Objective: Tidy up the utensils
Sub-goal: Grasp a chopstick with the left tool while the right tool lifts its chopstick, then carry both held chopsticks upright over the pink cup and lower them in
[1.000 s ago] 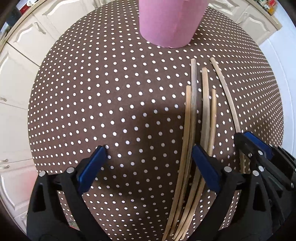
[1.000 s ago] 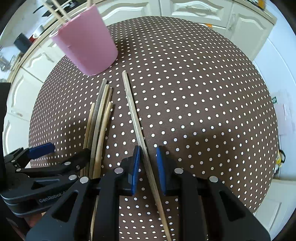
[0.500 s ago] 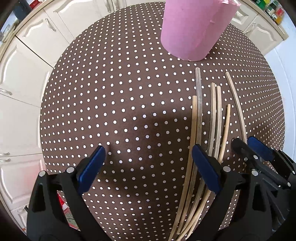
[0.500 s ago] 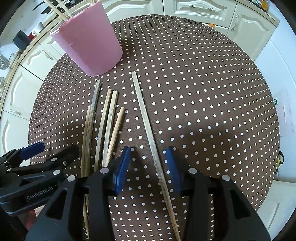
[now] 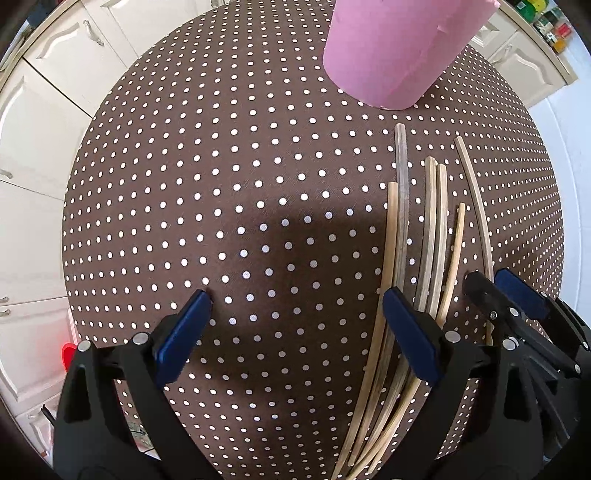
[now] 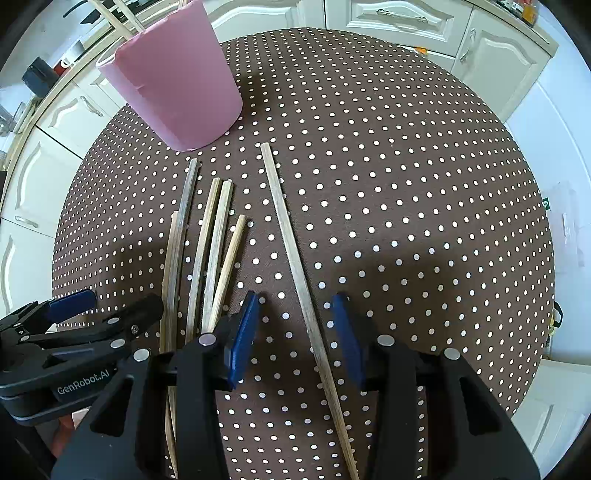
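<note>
Several wooden chopsticks [image 5: 400, 229] lie side by side on the brown dotted tablecloth [image 5: 221, 184]. A pink cup [image 5: 395, 48] stands beyond them; in the right wrist view the cup [image 6: 177, 81] holds a few sticks. One chopstick [image 6: 291, 251] lies apart on the right. My right gripper [image 6: 295, 332] is open, its fingers on either side of that chopstick, not touching it. My left gripper [image 5: 295, 325] is open and empty, its right finger over the bundle. The right gripper also shows in the left wrist view [image 5: 498, 291].
The round table's edge [image 6: 535, 206] drops off on all sides. White kitchen cabinets [image 6: 406, 22] surround it. The left gripper shows at the lower left of the right wrist view [image 6: 92, 314].
My right gripper has opened and let go of the single chopstick, which now lies on the cloth. Both grippers have drawn back a little from the cup.
</note>
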Demonstrator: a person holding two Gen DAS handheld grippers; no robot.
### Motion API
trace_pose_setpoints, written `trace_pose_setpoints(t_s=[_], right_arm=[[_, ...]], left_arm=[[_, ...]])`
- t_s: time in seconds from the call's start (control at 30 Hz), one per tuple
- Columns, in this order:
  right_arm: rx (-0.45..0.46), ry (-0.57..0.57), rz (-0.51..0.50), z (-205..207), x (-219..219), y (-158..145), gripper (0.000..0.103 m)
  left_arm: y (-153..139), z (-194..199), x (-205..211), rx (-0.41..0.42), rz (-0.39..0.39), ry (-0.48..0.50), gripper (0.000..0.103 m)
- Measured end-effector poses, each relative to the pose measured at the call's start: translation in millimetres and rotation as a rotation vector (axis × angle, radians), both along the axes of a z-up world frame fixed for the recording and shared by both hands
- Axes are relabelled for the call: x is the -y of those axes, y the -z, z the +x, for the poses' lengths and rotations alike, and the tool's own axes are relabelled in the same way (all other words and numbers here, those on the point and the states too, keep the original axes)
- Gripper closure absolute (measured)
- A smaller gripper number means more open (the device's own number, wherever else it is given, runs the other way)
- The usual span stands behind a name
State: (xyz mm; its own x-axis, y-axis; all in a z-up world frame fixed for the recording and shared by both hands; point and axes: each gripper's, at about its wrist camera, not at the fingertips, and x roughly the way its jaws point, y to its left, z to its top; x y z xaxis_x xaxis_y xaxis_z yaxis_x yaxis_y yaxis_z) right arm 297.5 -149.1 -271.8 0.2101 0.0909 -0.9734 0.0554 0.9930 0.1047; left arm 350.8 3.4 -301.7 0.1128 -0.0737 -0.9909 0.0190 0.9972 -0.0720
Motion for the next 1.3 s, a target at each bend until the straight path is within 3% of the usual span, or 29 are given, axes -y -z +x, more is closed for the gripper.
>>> trace_pose_setpoints(t_s=[0.1,0.27,0.53,0.57,0.63,0.67,0.7,0.73,0.8,0.93,0.97,1.1,1.3], right_arm=[[-0.01,-0.003,-0.003,-2.7,3.4,0.0,0.061],[-0.015,0.033,0.038,-10.1,14.1,1.2,0.048],[-0.005,0.041,-0.003,-10.9,22.4,1.9,0.047],[-0.002,0.034,-0.015,-9.3,21.9,2.4,0.047],[0.007,0.023,-0.039,-3.6,19.8,2.4,0.047],[0.008,0.019,-0.051,-0.1,18.1,3.2,0.047],[0.01,0.019,-0.06,2.9,16.8,3.6,0.046],[0.014,0.019,-0.066,6.3,14.2,3.4,0.046],[0.036,-0.003,-0.074,12.4,8.6,2.3,0.049],[0.048,-0.019,-0.037,16.5,6.2,1.6,0.091],[0.044,-0.008,-0.003,16.6,8.6,2.1,0.095],[0.048,0.041,0.09,14.3,18.3,-0.2,0.098],[0.118,0.057,0.121,10.1,30.4,-22.1,0.098]], left_arm=[[3.6,-2.9,4.5,0.01,0.016,0.009,0.011],[5.4,4.3,13.3,-0.001,0.007,0.01,0.011],[12.6,10.3,35.2,0.003,0.083,0.046,0.012],[12.1,9.9,35.6,0.01,0.071,0.046,0.018],[1.8,5.5,39.1,0.079,0.06,0.075,0.053],[-1.6,3.8,41.5,0.104,0.062,0.096,0.081],[-2.1,3.3,43.8,0.111,0.068,0.111,0.088],[-1.6,3.3,43.4,0.112,0.062,0.108,0.088],[-0.6,3.9,39.4,0.12,0.041,0.097,0.093],[1.5,5.6,24.5,0.117,0.022,0.056,0.097],[1.6,6.2,22.6,0.118,0.029,0.047,0.097],[-0.7,5.5,12.9,0.117,0.001,-0.002,0.097],[-19.9,-5.2,-0.5,0.178,-0.038,-0.018,0.097]])
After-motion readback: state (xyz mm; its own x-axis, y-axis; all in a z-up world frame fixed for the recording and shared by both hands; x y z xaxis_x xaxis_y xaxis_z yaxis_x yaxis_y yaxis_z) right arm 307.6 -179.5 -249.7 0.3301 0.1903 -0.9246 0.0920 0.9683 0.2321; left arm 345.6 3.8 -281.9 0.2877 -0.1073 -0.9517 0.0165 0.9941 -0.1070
